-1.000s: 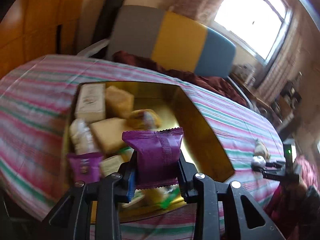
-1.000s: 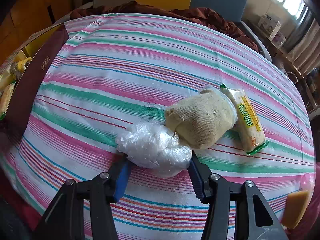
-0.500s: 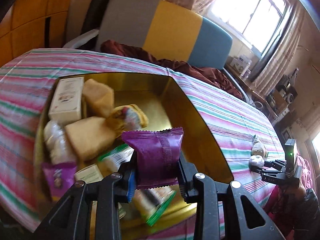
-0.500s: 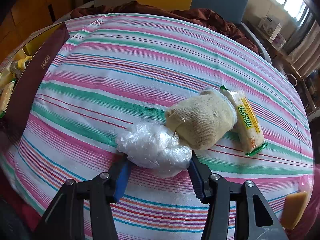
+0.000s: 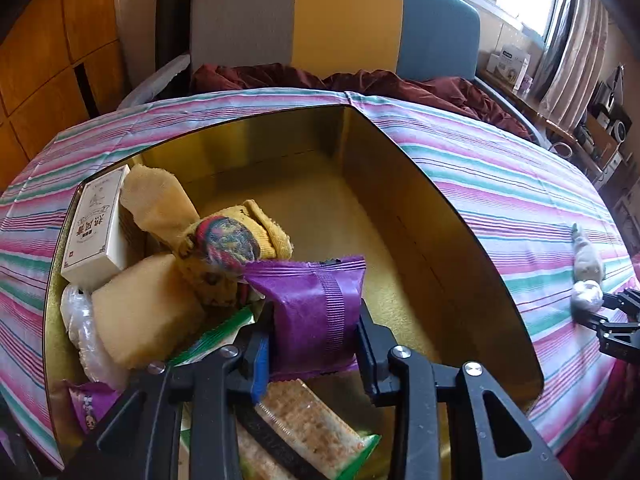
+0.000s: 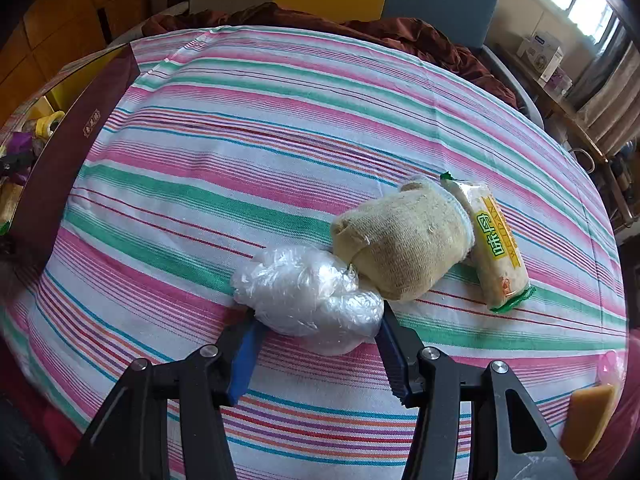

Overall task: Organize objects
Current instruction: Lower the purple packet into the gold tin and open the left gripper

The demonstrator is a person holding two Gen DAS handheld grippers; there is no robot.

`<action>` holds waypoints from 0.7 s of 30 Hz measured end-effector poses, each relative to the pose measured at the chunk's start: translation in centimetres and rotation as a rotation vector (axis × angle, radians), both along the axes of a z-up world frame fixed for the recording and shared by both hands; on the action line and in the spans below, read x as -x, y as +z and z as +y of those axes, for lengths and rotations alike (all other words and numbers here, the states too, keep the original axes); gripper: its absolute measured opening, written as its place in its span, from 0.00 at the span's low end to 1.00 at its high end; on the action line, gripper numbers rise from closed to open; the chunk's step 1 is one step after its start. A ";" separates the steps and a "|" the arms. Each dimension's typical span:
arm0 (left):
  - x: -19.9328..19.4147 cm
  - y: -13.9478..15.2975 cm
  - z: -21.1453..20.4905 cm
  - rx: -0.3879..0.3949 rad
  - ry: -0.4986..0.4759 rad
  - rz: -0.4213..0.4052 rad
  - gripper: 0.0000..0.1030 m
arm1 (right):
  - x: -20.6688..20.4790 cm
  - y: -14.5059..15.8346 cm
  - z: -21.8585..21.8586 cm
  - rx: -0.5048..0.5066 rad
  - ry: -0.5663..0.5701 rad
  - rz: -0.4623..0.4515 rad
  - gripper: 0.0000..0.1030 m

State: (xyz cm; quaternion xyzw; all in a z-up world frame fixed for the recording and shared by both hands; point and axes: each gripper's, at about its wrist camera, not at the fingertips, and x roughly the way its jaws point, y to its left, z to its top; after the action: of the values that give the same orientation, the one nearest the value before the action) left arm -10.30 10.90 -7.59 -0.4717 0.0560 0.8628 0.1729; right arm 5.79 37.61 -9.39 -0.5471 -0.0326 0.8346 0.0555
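1. Tin box [image 5: 452,216]: large, gold inside, dark maroon outside, standing at one end of the striped tablecloth [image 6: 280,128]. Its near half is crowded with goods; its far half is bare floor.
2. Tablecloth: pink, green and white stripes, covering the whole table. Bears the box and three loose items.
3. Left gripper [image 5: 314,344]: held over the near part of the box, jaws clamped on a purple snack packet [image 5: 316,312], which stands upright between the pads, above the box contents.
4. Right gripper [image 6: 316,340]: low over the cloth, well apart from the box. Jaws spread wide, one on each side of a clear plastic bundle [image 6: 308,296]. Whether the pads touch it, I cannot tell.
5. Beige rolled sock [image 6: 404,236]: lying on the cloth, touching the far side of the plastic bundle.
6. Wafer packet [image 6: 496,244]: yellow and green wrapper, lying just beside the sock on its right.
7. Box contents, left side: white carton [image 5: 98,232] propped against the wall; pale sponge block [image 5: 140,312] below it; yellow sock [image 5: 228,240] with a coloured print, near the middle.
8. Box contents, near edge: cracker packet [image 5: 304,428] with green trim, lying under the left gripper; a second purple packet [image 5: 92,404] at the near-left corner.
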 end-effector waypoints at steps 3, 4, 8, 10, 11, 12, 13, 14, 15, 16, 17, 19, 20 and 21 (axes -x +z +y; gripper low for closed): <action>-0.2 0.1 0.1 0.003 -0.002 0.015 0.38 | 0.0 0.0 0.1 0.002 0.000 0.000 0.53; -0.3 0.1 0.1 0.007 -0.004 0.021 0.38 | 0.0 0.0 0.1 0.002 0.000 0.000 0.53; -0.9 0.5 0.0 0.014 -0.005 0.047 0.38 | 0.0 0.0 0.1 0.002 0.000 0.000 0.53; -1.1 0.7 -0.1 0.013 -0.001 0.055 0.38 | 0.0 0.0 0.1 0.002 0.000 0.000 0.53; -1.3 0.9 -0.2 0.011 0.002 0.059 0.38 | 0.0 0.0 0.1 0.002 0.000 0.000 0.53; -1.5 1.2 -0.3 0.007 0.006 0.066 0.38 | 0.0 0.0 0.1 0.002 0.000 0.000 0.53; -1.6 1.4 -0.4 0.003 0.008 0.073 0.38 | 0.0 0.0 0.1 0.002 0.000 0.000 0.53; -1.8 1.7 -0.5 -0.001 0.010 0.084 0.38 | 0.0 0.0 0.1 0.002 0.000 0.000 0.53; -2.1 2.0 -0.6 -0.003 0.013 0.093 0.38 | 0.0 0.0 0.1 0.002 0.000 0.000 0.53; -2.4 2.5 -0.7 -0.009 0.015 0.105 0.38 | 0.1 0.0 0.1 0.002 0.001 0.000 0.53; -2.5 2.8 -0.8 -0.015 0.014 0.111 0.38 | 0.1 0.0 0.2 0.002 0.001 0.000 0.53; -3.0 3.4 -1.1 -0.021 0.016 0.128 0.38 | 0.1 0.0 0.2 0.002 0.001 0.000 0.53; -3.2 3.7 -1.2 -0.025 0.016 0.137 0.38 | 0.1 0.0 0.2 0.001 0.001 0.000 0.53; -3.4 4.0 -1.3 -0.030 0.016 0.143 0.38 | 0.1 0.0 0.1 0.000 0.001 0.001 0.53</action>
State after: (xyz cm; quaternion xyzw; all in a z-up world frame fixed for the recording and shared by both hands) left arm -6.87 9.57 -3.62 -0.4068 0.0514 0.8963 0.1686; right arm 5.71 37.75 -9.38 -0.5468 -0.0327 0.8348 0.0553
